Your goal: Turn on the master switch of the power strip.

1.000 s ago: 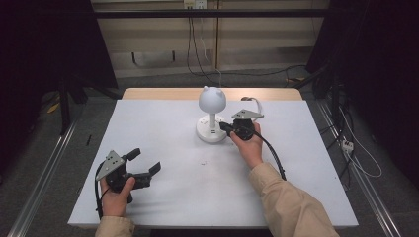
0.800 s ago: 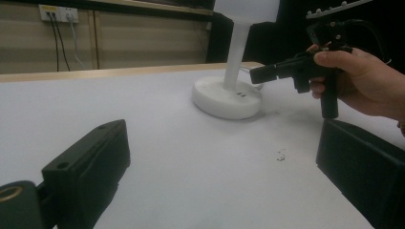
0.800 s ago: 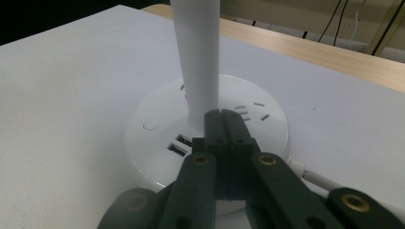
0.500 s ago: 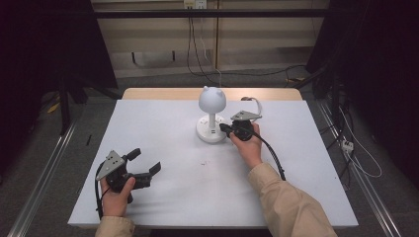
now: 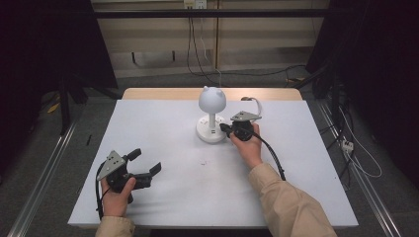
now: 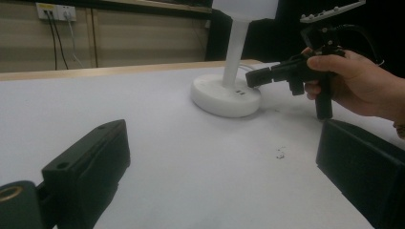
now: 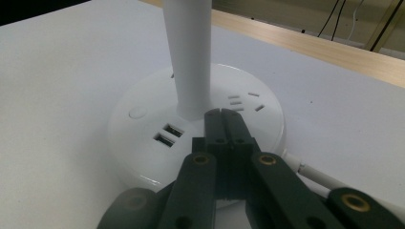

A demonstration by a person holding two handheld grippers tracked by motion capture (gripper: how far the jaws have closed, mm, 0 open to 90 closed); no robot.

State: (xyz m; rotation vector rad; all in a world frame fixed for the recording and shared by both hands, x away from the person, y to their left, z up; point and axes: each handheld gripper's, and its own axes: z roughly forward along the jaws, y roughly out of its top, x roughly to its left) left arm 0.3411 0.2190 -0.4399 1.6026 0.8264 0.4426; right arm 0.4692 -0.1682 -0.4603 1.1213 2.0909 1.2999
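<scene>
White sheeting covers the table [image 5: 163, 133], matte and bare but for a small dark speck [image 5: 202, 161] lying between the two grippers, with a strip of pale wood [image 5: 168, 93] left uncovered along the far edge. Beyond that edge runs a light panelled wall with a socket [image 5: 194, 4] and dark cables [image 5: 195, 44] hanging down to a grey floor; black drapes close off both sides, and metal rails [image 5: 44, 168] run along the floor beside the table.

Just ahead of the right gripper [image 5: 226, 129] stands a white lamp [image 5: 212, 98] with a round head, a slim stem and a disc base [image 7: 143, 138] carrying two USB ports and socket slots. That gripper's jaws are pressed together with nothing between them, their tips over the base right at the foot of the stem; contact with the stem cannot be told. A white cord [image 7: 315, 179] leaves the base to the right of the jaws.

The left gripper [image 5: 143, 165] sits near the person's edge of the table, well away from the lamp, jaws spread wide over bare sheet
</scene>
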